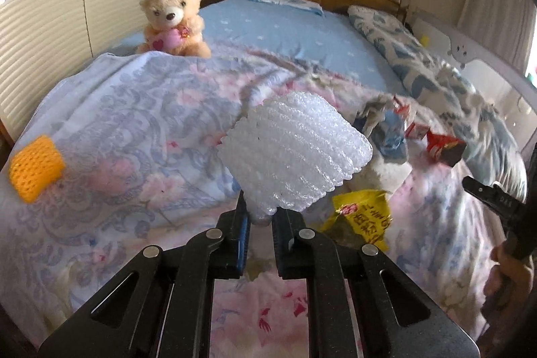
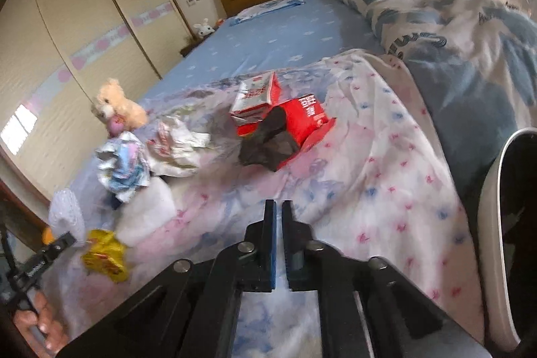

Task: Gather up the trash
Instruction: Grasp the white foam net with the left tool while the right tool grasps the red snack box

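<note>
My left gripper (image 1: 260,210) is shut on the lower end of a white foam net sleeve (image 1: 295,153), which it holds up above the flowered quilt (image 1: 134,130). Trash lies on the quilt: a yellow wrapper (image 1: 362,213), crumpled blue-and-white paper (image 1: 386,130), red cartons (image 1: 443,146) and an orange foam net (image 1: 35,168) at the far left. My right gripper (image 2: 279,207) hangs shut over bare quilt with nothing between its fingers. Beyond it lie a red carton (image 2: 302,119), a dark crumpled lump (image 2: 268,143), crumpled wrappers (image 2: 124,166) and the yellow wrapper (image 2: 105,254).
A teddy bear (image 1: 174,19) sits at the quilt's far left edge. A blue sheet (image 1: 285,29) and a folded blue-patterned duvet (image 2: 436,22) fill the far bed. A white-rimmed container (image 2: 493,207) with a dark inside stands at the right. A hand (image 2: 37,321) grips the left tool.
</note>
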